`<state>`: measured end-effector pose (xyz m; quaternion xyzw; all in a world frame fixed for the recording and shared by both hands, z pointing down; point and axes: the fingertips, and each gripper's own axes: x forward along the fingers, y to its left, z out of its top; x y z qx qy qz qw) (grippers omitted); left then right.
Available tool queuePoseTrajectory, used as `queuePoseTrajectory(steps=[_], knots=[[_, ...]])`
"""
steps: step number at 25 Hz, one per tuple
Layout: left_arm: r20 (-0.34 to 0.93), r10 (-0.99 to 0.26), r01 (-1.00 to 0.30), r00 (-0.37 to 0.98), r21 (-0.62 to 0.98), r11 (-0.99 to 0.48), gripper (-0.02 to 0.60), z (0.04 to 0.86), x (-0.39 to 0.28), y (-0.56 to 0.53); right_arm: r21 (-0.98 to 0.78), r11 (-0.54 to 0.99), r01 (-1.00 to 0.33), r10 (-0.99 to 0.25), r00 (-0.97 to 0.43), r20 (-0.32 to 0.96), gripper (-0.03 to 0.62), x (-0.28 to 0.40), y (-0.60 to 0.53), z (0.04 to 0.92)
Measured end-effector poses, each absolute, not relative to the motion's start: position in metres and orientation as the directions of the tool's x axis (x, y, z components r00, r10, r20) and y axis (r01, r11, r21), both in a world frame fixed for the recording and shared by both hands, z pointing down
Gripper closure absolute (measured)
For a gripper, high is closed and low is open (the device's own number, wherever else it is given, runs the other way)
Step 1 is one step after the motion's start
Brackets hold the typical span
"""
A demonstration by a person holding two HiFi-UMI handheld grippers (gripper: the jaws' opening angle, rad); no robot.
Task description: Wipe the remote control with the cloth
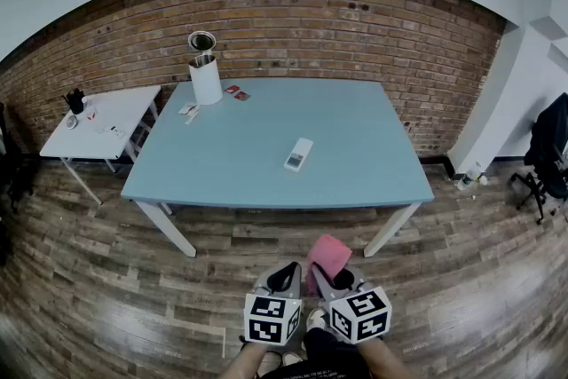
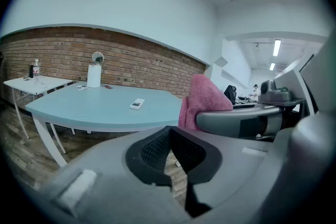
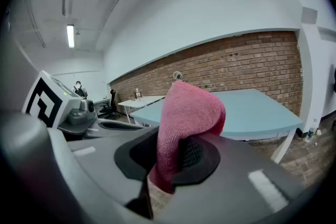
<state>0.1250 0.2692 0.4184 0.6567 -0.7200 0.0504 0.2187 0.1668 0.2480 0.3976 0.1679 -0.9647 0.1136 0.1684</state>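
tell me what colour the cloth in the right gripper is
Pink; the cloth shows best in the right gripper view.

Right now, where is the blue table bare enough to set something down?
Bare: right of the remote control to the right edge of the blue table, plus its near-left corner. Crowded: far-left corner, around the white cylinder and small packets.

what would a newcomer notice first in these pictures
The pink cloth, pinched upright in the right gripper, stands out low in the head view, short of the light blue table. Next comes the white remote control lying alone near the table's middle, with a red brick wall behind.
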Motion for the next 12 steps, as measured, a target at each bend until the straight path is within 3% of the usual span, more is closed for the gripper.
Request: queuePoseTrajectory(steps=[12], knots=[[0.409,-0.911,-0.969,-0.057,0.195,0.149,0.580,0.436,0.100,0.239,-0.210,0.908,-0.361,-0.279,-0.898,0.340,0.526,0.145,0.217,0.414]])
